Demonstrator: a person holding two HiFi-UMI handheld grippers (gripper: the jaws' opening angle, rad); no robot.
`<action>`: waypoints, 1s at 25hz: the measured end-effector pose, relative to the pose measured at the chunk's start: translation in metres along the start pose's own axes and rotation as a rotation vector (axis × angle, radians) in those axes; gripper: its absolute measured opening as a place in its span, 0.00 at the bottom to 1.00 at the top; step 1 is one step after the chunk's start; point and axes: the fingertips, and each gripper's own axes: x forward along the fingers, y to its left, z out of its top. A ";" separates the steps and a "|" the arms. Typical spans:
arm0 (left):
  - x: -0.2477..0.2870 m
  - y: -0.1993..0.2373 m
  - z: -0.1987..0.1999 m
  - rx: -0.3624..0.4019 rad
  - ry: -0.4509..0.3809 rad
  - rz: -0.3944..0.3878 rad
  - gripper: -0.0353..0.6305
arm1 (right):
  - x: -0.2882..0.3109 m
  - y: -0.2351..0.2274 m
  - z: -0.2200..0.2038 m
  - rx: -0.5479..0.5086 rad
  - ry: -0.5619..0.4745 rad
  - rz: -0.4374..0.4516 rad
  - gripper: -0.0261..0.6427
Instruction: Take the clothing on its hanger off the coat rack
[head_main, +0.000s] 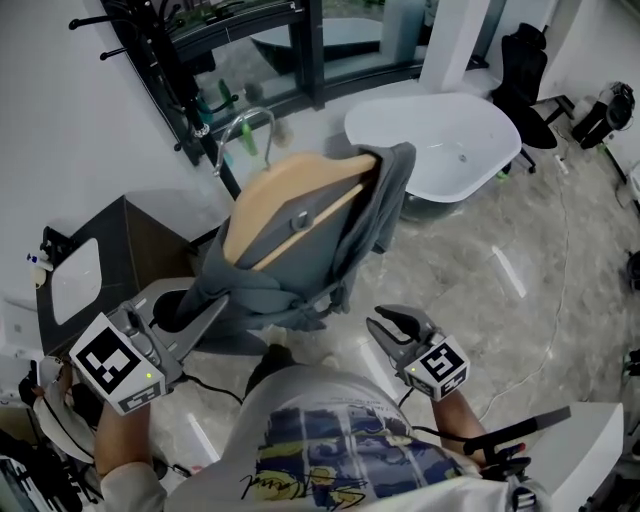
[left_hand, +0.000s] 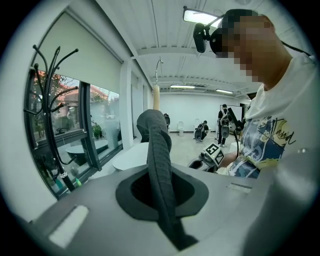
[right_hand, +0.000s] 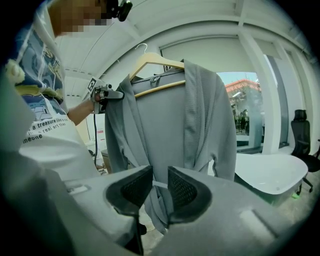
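Observation:
A grey robe (head_main: 300, 270) hangs on a wooden hanger (head_main: 290, 190) whose metal hook (head_main: 245, 125) is free of the black coat rack (head_main: 165, 60) behind it. My left gripper (head_main: 192, 318) is shut on the robe's fabric at its lower left edge. The left gripper view shows the grey cloth (left_hand: 157, 145) pinched in the jaws and running up to the hanger's end (left_hand: 155, 97). My right gripper (head_main: 388, 325) stands open to the right of the robe, apart from it. In the right gripper view, the robe (right_hand: 170, 130) hangs beyond the open jaws (right_hand: 160, 186), nothing between them.
A white bathtub (head_main: 440, 140) stands to the right behind the robe, with a black office chair (head_main: 525, 70) further back. A dark cabinet with a white basin (head_main: 100, 260) is at the left. Large windows run behind the rack (left_hand: 47, 100).

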 end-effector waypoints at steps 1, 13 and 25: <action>0.000 -0.002 -0.001 0.000 0.000 -0.005 0.07 | 0.000 0.000 0.000 0.001 -0.003 0.001 0.18; 0.000 -0.034 0.004 0.035 -0.001 -0.079 0.07 | 0.000 -0.001 0.005 -0.005 -0.014 -0.015 0.13; -0.002 -0.055 0.010 0.046 -0.002 -0.135 0.07 | -0.002 -0.003 0.010 -0.020 -0.019 -0.035 0.04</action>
